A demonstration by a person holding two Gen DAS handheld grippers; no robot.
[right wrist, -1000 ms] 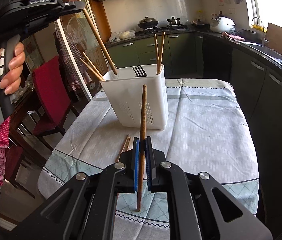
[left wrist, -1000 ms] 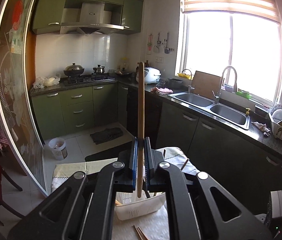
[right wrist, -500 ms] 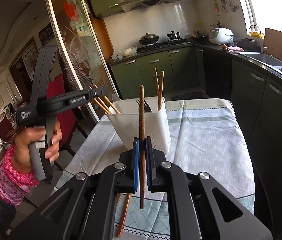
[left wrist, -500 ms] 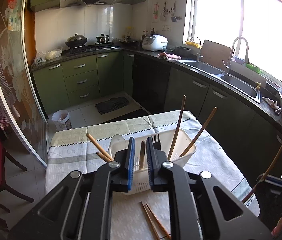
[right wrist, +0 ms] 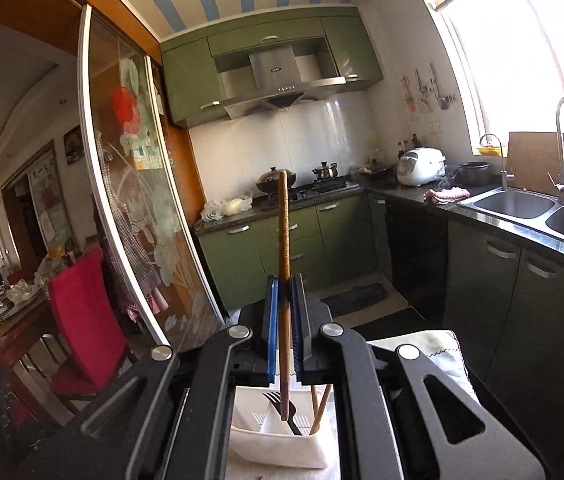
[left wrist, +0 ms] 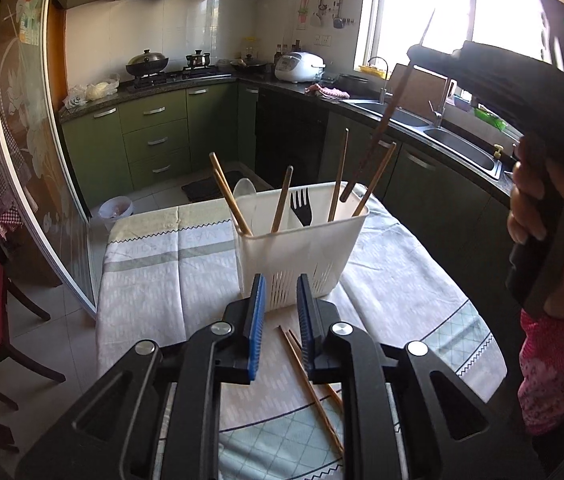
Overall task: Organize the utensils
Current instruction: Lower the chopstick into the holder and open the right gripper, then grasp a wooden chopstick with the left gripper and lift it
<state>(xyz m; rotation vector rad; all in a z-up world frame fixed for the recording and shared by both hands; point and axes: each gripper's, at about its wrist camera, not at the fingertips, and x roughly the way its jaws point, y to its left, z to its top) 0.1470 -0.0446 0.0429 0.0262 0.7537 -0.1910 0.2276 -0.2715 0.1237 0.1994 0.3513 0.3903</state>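
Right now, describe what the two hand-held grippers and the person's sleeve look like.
The left hand-held gripper is a black plastic frame with triangular cut-outs, round silver pivot bolts and blue ribbed pads on its two fingers. The right hand-held gripper is built the same way; from the left camera its black pistol-style handle shows. The sleeve is pink with a small pattern. No cables show.

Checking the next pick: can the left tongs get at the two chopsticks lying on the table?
Probably yes. The left tongs hang open and empty just above the chopsticks, nothing between.
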